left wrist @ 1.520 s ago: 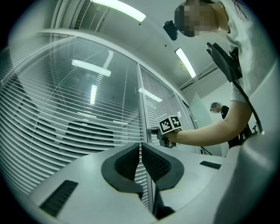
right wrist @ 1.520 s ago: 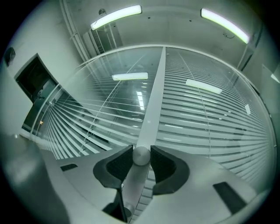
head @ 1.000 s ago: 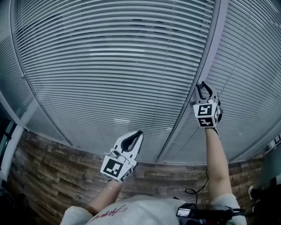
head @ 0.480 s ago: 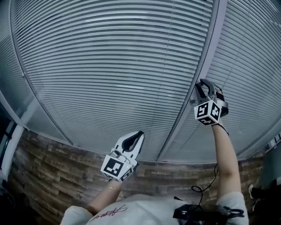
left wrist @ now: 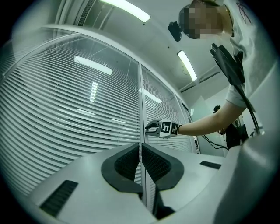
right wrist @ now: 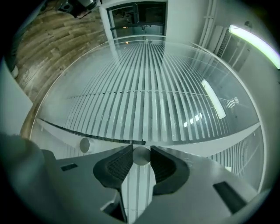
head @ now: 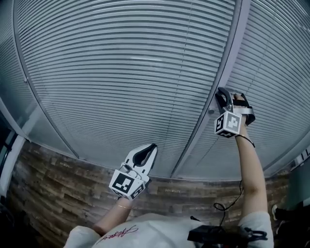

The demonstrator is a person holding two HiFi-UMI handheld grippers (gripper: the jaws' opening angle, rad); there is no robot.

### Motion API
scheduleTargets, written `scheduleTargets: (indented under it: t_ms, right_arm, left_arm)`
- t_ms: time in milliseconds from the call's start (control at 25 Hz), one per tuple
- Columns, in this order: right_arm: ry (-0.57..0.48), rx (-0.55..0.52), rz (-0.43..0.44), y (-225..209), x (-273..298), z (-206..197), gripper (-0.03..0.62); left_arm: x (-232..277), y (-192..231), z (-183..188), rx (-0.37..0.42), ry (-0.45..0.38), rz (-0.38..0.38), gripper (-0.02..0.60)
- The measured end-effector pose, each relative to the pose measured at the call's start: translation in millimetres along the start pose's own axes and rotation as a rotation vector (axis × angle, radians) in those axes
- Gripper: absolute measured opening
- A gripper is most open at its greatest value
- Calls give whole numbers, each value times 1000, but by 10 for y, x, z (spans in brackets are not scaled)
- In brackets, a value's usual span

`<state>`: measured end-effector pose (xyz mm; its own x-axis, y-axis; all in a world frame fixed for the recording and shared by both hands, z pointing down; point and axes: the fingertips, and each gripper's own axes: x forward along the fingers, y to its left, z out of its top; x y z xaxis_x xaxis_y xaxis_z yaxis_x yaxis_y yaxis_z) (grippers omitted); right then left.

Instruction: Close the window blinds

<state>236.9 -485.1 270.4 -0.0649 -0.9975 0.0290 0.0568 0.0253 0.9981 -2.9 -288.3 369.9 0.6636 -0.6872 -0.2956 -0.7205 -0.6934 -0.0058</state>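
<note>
The slatted blinds [head: 121, 72] sit behind glass and fill most of the head view. My right gripper [head: 222, 95] is raised against the grey window post [head: 231, 53]. In the right gripper view its pads are shut on a small round metal knob [right wrist: 141, 155] on that post. A second knob [right wrist: 84, 145] sits just to the left of it, apart from the jaws. My left gripper [head: 152, 147] hangs lower, in front of the glass, shut with nothing in it [left wrist: 141, 147]. The left gripper view shows the right gripper [left wrist: 150, 127] at the post [left wrist: 140, 96].
A wood-look floor [head: 58, 179] runs along the foot of the glass wall. More blind panels [head: 276, 92] continue to the right of the post. A black cable [head: 227, 201] hangs by the right arm. Ceiling lights [left wrist: 127, 8] reflect in the glass.
My right gripper has twisted on the knob, its marker cube rolling round and the hand shifting slightly up. The dark gaps between the upper slats have faded. The left gripper has barely moved.
</note>
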Motion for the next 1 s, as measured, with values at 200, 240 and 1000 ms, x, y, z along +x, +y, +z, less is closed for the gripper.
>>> scheduleTargets:
  t_ms: [200,240,1000]
  right_arm:
    - [1,79,-16,-20,13,-20,132]
    - [-1,124,-20,-34,7,-18,132]
    - [-129,1234,-144,-165,-42,-142,133]
  left_arm:
    - [27,-15,13,0,2,5,29]
    - [34,-15,10,-1,1,5,29]
    - [19,-7,-43,-30,14,-3,28]
